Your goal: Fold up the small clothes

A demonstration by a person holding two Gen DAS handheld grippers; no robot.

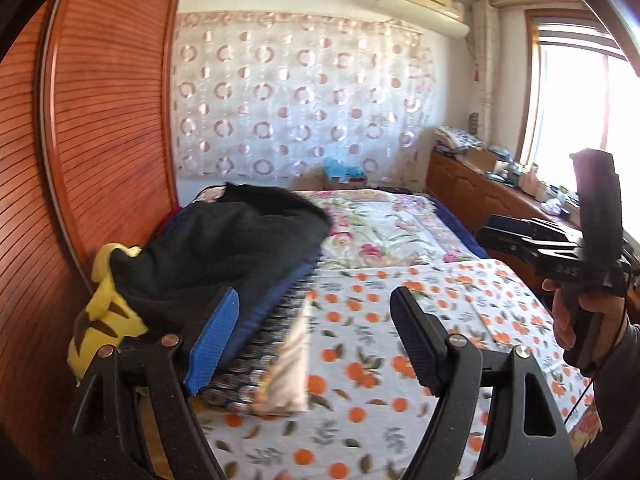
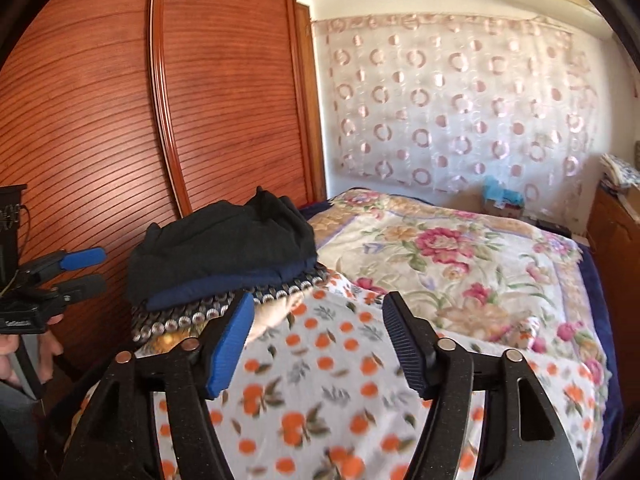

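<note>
The stack of folded clothes (image 2: 224, 260) sits centre-left on the orange-print sheet (image 2: 320, 380). Only the left wrist view shows a yellow garment (image 1: 100, 320) beside it. Left gripper (image 1: 316, 344) and right gripper (image 2: 320, 348) both gape, empty.

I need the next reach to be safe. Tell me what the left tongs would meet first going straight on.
Probably the orange-print sheet on the bed, since the open, empty left tongs tilt downward over it. The stack of folded clothes lies just left of that line, though depth is unclear.

Bright window (image 1: 580, 96) glare, motion blur, fisheye edges
</note>
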